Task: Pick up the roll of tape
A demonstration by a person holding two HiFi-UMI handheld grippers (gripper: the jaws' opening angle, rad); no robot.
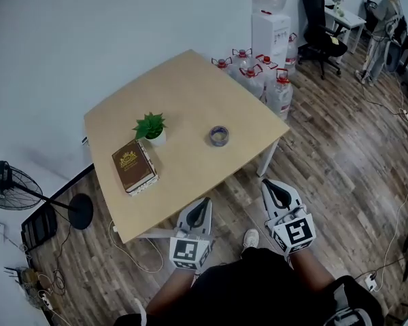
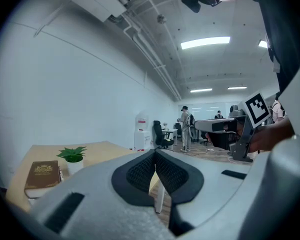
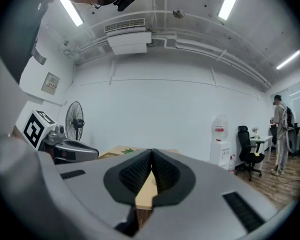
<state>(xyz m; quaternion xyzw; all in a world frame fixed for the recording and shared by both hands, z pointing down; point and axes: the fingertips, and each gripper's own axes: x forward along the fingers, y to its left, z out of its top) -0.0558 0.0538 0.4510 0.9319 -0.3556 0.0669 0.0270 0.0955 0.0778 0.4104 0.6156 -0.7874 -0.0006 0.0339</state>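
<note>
Head view: spots roll of tape flat on table, right of plant and book, well apart from both grippers. Finds left gripper near table edge, fingers pressed together, empty. Finds right gripper alongside, likewise.

head: steeply down, above table | gripper views: level, low | shared: table
</note>
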